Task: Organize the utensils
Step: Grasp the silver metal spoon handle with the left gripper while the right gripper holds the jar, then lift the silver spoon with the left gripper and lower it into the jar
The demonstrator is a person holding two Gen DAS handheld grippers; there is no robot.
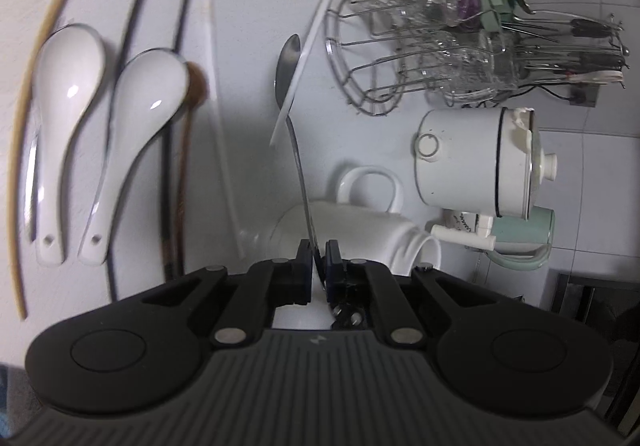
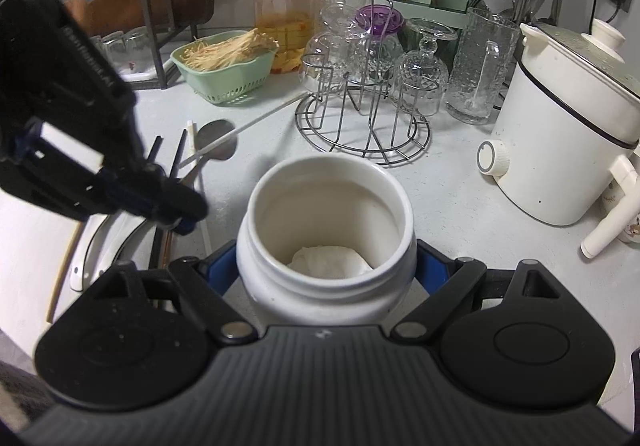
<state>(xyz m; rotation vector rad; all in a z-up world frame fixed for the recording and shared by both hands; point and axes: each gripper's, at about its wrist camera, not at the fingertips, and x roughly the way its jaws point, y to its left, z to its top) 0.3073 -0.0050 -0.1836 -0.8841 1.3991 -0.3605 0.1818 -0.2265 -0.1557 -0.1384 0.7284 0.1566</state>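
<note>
— What's the right gripper got?
— Spread wide around the white jar, bottom centre of its view.
— And the left gripper?
— Pinched on a metal spoon handle, mid-frame, bowl pointing up.

Bare tabletop lay open between the wire glass rack and white electric cooker; chopsticks and ceramic spoons crowded the left.
</note>
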